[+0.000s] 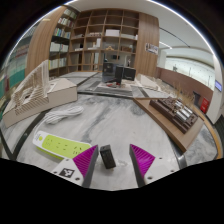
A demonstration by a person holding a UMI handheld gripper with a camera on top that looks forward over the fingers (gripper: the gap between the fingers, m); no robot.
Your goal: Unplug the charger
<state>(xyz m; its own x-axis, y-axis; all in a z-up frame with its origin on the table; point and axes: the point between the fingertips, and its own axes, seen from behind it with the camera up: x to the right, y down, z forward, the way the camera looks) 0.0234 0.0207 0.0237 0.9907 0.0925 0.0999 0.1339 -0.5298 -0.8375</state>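
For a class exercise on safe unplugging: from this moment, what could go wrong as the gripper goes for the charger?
The black charger stands between the open gripper fingers, not clamped: a crooked close might slip off it. The yellow-green power strip lies loose on the table, so pulling may lift it along.

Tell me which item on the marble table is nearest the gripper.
The small black charger block: it alone stands between the fingers of the open gripper, with gaps either side, while the long lime-green power strip lies off to their left.
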